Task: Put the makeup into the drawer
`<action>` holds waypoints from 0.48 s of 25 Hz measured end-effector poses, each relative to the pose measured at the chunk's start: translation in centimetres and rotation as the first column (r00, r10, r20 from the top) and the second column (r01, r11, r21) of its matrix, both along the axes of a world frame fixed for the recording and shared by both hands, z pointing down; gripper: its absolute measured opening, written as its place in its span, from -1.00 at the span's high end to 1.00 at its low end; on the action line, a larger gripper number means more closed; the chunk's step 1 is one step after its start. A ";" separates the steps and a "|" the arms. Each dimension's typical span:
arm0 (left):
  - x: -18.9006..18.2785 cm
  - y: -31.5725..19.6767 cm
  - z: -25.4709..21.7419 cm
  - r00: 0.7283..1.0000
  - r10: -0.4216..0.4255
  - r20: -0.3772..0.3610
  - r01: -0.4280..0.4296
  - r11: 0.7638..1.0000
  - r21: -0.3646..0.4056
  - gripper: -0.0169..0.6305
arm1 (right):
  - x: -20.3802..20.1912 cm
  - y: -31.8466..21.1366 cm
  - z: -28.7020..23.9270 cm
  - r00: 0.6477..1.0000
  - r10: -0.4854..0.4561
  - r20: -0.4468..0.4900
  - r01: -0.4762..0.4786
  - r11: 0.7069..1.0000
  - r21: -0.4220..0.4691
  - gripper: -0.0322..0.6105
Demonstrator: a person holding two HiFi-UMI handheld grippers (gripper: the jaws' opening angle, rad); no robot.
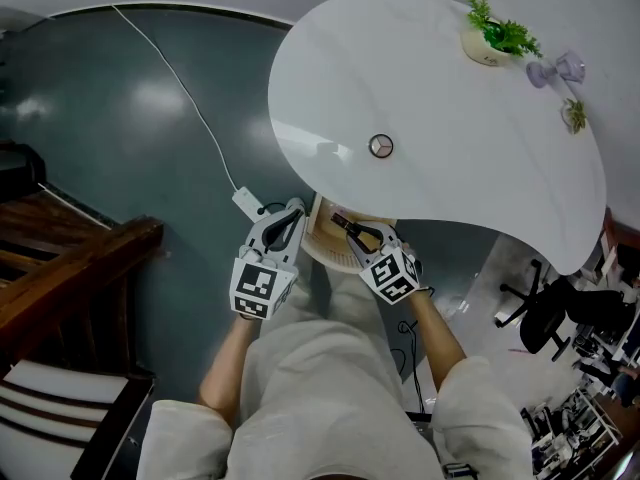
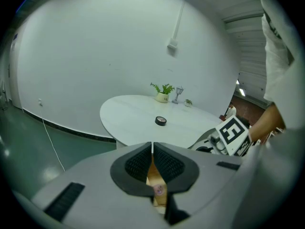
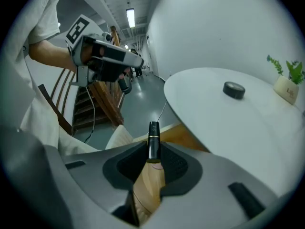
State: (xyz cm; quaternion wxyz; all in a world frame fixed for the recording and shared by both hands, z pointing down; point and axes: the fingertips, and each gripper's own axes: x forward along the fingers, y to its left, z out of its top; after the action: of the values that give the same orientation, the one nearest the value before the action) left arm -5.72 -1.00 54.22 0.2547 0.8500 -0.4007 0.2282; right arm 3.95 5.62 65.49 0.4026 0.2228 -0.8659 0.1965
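A slim black makeup tube [image 3: 153, 137] with a gold band sticks up from my right gripper [image 3: 153, 150], which is shut on it. In the head view that gripper [image 1: 358, 235] holds the tube [image 1: 347, 225] over the open wooden drawer [image 1: 322, 246] under the white table's [image 1: 450, 158] near edge. My left gripper [image 1: 293, 211] is at the drawer's left side. Its jaws are shut [image 2: 152, 149], and drawer wood shows behind them. I cannot tell whether they pinch the drawer. A round black compact [image 1: 380, 146] lies on the tabletop.
A potted plant [image 1: 487, 46], a clear glass ornament [image 1: 555, 68] and a tiny plant [image 1: 574, 115] stand at the table's far side. A power strip [image 1: 245, 203] with its white cable lies on the dark floor to the left. Wooden stairs [image 1: 70, 268] are at the left and an office chair [image 1: 545, 313] at the right.
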 end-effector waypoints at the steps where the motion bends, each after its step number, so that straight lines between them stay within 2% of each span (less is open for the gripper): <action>1: -0.1 0.1 0.1 1.000 -0.001 0.000 0.001 1.000 -0.001 0.90 | 0.1 0.1 0.8 1.000 -0.005 -0.013 0.005 1.000 -0.010 0.63; 12: -0.2 0.6 0.7 1.000 -0.008 -0.005 0.008 1.000 -0.018 0.90 | -0.7 0.4 8.3 0.992 -0.042 -0.122 0.025 0.991 -0.133 0.63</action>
State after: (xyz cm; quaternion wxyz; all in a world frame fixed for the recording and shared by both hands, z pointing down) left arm -5.93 -0.41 54.93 0.2641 0.8467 -0.4013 0.2288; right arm 3.28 6.00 73.82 0.4730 0.1931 -0.8279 0.2316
